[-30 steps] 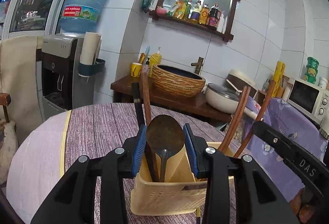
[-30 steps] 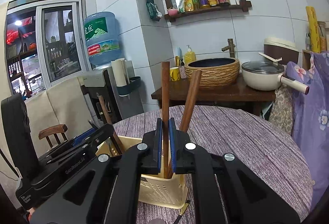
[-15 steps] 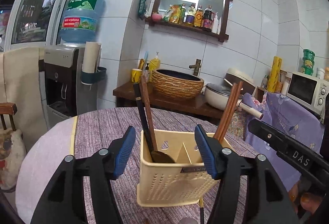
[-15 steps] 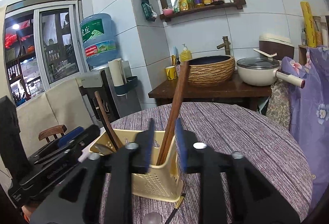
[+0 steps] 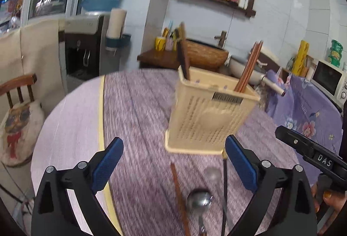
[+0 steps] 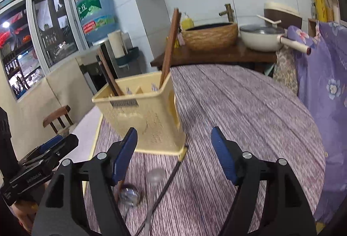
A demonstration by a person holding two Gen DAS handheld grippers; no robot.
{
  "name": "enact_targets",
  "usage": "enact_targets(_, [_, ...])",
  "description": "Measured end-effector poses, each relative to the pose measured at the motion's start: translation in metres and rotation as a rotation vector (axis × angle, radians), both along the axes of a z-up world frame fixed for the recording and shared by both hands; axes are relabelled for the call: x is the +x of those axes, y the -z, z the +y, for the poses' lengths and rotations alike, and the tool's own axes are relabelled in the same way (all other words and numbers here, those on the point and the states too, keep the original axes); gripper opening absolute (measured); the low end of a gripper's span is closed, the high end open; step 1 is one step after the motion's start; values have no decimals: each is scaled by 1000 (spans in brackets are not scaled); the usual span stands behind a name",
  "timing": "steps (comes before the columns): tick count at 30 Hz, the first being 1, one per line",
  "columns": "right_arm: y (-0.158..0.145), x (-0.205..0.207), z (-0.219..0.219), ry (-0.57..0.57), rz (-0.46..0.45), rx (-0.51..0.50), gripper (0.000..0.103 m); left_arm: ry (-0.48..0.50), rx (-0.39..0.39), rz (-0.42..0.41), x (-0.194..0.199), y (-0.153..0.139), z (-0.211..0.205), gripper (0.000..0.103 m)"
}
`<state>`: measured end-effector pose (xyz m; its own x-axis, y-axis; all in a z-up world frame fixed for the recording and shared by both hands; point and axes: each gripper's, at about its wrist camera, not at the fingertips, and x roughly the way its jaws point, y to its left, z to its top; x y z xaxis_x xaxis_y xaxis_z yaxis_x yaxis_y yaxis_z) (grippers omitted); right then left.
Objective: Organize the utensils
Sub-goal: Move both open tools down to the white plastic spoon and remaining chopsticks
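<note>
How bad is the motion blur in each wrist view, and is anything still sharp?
Left wrist: the utensil caddy and purple tablecloth are smeared, while the left claw is crisp. Right wrist: similar smear on the caddy and the loose spoons; the right claw is sharp. Both views show strong fisheye bending at the edges.

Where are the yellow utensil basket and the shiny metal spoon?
yellow utensil basket (image 5: 206, 118): left wrist view, on its perforated front wall.
shiny metal spoon (image 5: 199, 200): left wrist view, on its round bowl.
</note>
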<state>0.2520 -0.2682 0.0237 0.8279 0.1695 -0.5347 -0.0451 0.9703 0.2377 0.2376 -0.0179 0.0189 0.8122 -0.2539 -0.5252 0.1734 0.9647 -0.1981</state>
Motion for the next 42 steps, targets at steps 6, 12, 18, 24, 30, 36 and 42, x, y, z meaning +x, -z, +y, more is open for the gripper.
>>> enact_targets(6, [39,-5,8,-19,107,-2,71,-29,27,95,-7,30,8,95])
enact_targets(12, [70,-8,20,-37,187,-21,71,-24,78,144,-16,51,6,95])
enact_targets(18, [84,-9,25,-39,231,-37,71,-27,94,185,-20,65,6,96])
enact_targets(24, [93,-11,30,-38,260,-65,71,-31,104,223,-23,75,10,96])
enact_targets(30, [97,-11,32,-33,276,-108,71,-56,124,241,-25,83,17,93])
enact_targets(36, [95,-5,37,-21,283,-123,70,-37,124,249,-23,84,17,80])
enact_targets(42, [88,15,33,13,289,-96,61,-14,132,258,-20,84,11,69])
